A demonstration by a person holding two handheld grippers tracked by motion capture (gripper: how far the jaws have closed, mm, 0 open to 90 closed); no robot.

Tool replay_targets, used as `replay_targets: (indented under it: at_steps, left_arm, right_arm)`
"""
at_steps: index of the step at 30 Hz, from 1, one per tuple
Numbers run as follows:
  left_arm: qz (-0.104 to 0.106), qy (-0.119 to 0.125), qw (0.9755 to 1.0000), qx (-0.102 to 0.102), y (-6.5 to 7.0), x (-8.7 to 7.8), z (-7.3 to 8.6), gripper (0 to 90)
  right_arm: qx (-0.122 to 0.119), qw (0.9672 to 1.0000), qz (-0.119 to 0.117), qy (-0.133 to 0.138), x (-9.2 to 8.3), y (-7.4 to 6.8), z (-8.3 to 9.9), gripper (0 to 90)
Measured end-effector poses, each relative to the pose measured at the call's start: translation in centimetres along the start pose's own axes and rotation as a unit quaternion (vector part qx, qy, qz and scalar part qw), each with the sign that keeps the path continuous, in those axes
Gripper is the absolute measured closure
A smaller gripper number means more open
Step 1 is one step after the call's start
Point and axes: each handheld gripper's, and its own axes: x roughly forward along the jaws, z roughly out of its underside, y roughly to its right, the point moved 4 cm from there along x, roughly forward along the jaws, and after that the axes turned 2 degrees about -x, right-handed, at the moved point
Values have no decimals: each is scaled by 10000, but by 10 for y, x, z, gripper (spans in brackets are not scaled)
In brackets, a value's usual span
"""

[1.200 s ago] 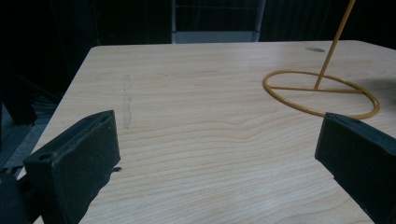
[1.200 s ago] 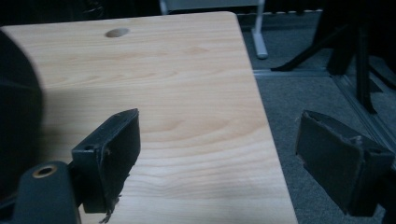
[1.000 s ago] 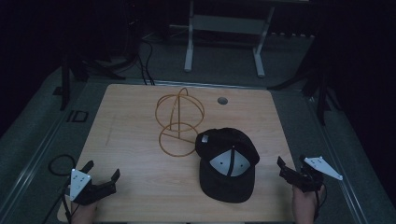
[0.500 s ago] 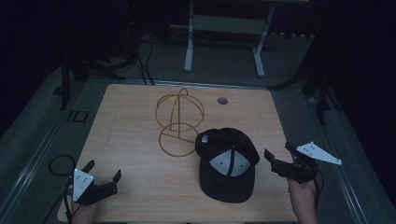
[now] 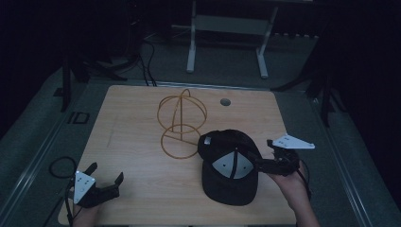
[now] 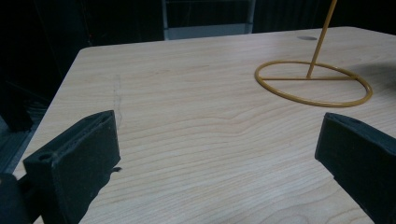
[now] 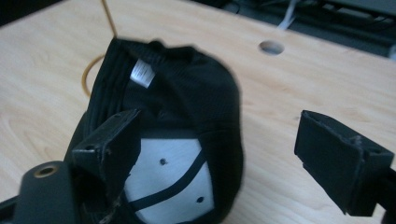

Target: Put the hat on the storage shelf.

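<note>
Cap (image 5: 231, 165) sits on the bench (image 5: 137, 127) just beside the gold wire stand (image 5: 181, 124) — my right tongs (image 5: 259, 162) have slid in from the bench edge since a second ago, jaws wide, now at its side, so a grasp looks near. Left tongs (image 5: 105, 174) stay wide, well apart, idle

Dim room, only the table (image 5: 142, 123) lit; the right gripper view is motion-blurred.
</note>
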Motion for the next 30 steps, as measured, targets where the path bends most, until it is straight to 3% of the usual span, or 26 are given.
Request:
replay_targets:
  at_steps: [7, 10, 11, 16, 17, 18, 22, 30]
  left_arm:
    - [38, -17, 10000, -11, 1, 0, 0, 2]
    - [37, -14, 10000, -36, 1, 0, 0, 2]
    - [28, 9, 9999, -114, 0, -2, -1, 2]
    - [9, 9, 9998, -187, -1, -1, -1, 2]
    - [9, 9, 9998, -187, -1, -1, -1, 2]
    - [26, 11, 9998, -180, 0, 0, -1, 2]
    - [5, -15, 9999, -159, 0, 0, -1, 2]
    - [72, -49, 9998, -184, 3, 1, -1, 2]
  right_arm:
    - [69, 9989, 169, -432, 33, -4, 10, 239]
    - [103, 9981, 257, -544, 40, -4, 14, 264]
    - [104, 9973, 408, -599, 44, -4, 18, 409]
    - [-39, 9949, 699, -721, 48, -5, 23, 732]
    - [-39, 9949, 699, -721, 48, -5, 23, 732]
    - [-23, 9948, 781, -655, 48, -6, 23, 871]
    - [62, 9951, 823, -547, 48, -6, 22, 883]
    - [-148, 9942, 1022, -296, 38, -12, 10, 888]
